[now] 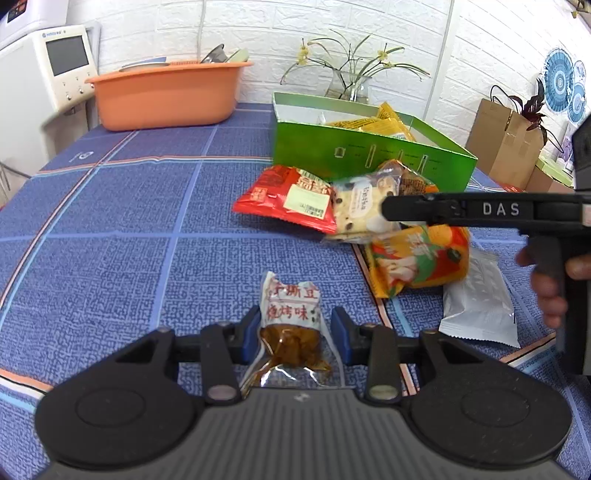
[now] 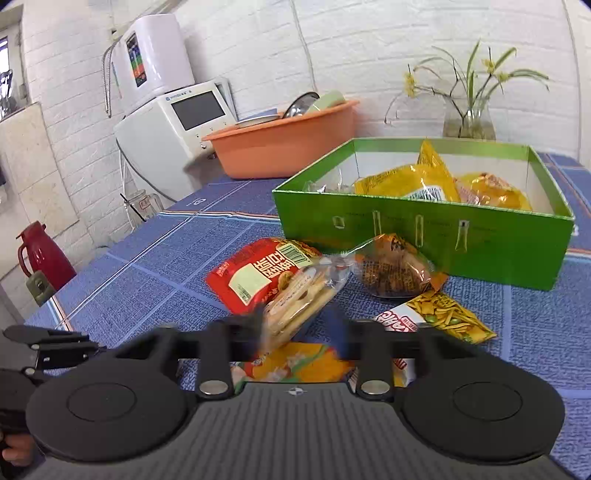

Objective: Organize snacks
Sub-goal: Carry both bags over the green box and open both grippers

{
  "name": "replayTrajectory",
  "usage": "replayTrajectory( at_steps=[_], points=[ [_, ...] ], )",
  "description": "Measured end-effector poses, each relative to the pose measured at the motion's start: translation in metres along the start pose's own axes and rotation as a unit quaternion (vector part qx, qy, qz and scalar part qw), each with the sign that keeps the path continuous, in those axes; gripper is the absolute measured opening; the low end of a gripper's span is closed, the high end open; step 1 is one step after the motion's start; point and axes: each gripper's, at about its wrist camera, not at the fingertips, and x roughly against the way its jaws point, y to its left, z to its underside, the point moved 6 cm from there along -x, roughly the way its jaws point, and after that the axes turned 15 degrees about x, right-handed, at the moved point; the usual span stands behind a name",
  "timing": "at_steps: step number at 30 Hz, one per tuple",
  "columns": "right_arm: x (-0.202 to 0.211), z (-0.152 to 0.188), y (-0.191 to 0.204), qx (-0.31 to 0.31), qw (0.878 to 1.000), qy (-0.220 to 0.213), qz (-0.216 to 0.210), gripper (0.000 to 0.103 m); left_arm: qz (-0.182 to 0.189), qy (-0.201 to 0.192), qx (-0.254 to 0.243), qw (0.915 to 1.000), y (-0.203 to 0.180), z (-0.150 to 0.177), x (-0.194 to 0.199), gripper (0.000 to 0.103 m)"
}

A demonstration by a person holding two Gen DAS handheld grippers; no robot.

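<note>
Now, left gripper (image 1: 295,332): at 6 o'clock in its own view, blue pads closed to a narrow gap and clamped on a packet.
Held packet: small clear plastic snack packet (image 1: 291,317) with brown contents and a white label in red Chinese characters, upright between the pads.
Right gripper (image 2: 301,332): black, stamped "DAS" on its side, reaching in from 3 o'clock of the left view; jaws stand wide and grip nothing, fingertips blurred.
Hand (image 1: 550,291): fingers wrapped round the right gripper's trigger handle at 3 o'clock.
White sachet (image 1: 476,302): plain, flat on the cloth at 2 o'clock.
Orange-and-yellow printed bag (image 1: 421,258): under the right gripper.
Clear biscuit packet (image 1: 360,210): pale biscuits with dark chips, at the right gripper's tip, resting against the red bag.
Red foil bag (image 1: 284,195): pale label with barcode, at 12 o'clock.
Green cardboard box (image 1: 369,155): open, at 1 o'clock beyond the loose snacks; yellow snack bags (image 2: 406,181) lie inside.
Surface: blue checked tablecloth (image 1: 110,221).
Orange plastic basin (image 1: 166,96): at 11 o'clock, dishes inside.
Glass vase of yellow flowers (image 1: 354,85): behind the box.
Room: white brick wall (image 1: 258,22); white screened appliance (image 1: 55,66) at 10 o'clock.
</note>
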Motion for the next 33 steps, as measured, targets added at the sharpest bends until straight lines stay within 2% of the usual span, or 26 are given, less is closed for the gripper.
replayTrajectory(
  at_steps=[3,7,8,9,11,13,16,21,27,28,33],
  points=[
    [-0.019,0.002,0.002,-0.001,0.999,0.042,-0.015,0.103,0.002,-0.001,0.0,1.0,0.0,0.001,0.001,0.038],
    [-0.034,-0.003,0.003,-0.039,0.997,0.037,-0.063,0.103,0.004,-0.003,0.003,1.0,0.001,0.001,0.001,0.038],
    [-0.035,-0.004,0.003,-0.05,0.996,0.032,-0.067,0.098,0.004,-0.003,0.004,1.0,0.001,0.001,0.001,0.038],
    [-0.037,-0.005,0.002,-0.064,0.994,0.035,-0.075,0.057,0.004,-0.004,0.004,1.0,0.001,0.001,0.002,0.038],
    [-0.035,-0.003,0.001,-0.099,0.99,0.03,-0.093,0.043,0.002,-0.005,0.004,1.0,0.001,0.002,0.002,0.037],
    [-0.025,-0.002,0.003,-0.105,0.99,0.018,-0.092,0.03,0.001,-0.006,0.005,1.0,0.001,0.002,0.002,0.037],
    [-0.005,-0.001,0.003,-0.114,0.99,-0.009,-0.087,0.024,-0.002,-0.005,0.008,0.9999,0.001,0.001,0.003,0.036],
    [0.034,-0.001,0.0,-0.118,0.987,-0.057,-0.091,0.024,-0.002,-0.014,0.015,0.9998,-0.001,-0.004,0.012,0.035],
    [0.055,0.013,0.003,-0.132,0.984,-0.05,-0.108,0.024,0.0,-0.038,0.018,0.9991,-0.006,-0.017,0.027,0.032],
    [0.057,0.016,0.004,-0.135,0.983,-0.049,-0.111,0.024,-0.002,-0.04,0.019,0.999,-0.007,-0.018,0.028,0.029],
    [0.068,0.021,0.004,-0.141,0.982,-0.06,-0.113,0.024,0.004,-0.039,0.033,0.9987,-0.01,-0.026,0.028,0.029]
  ],
)
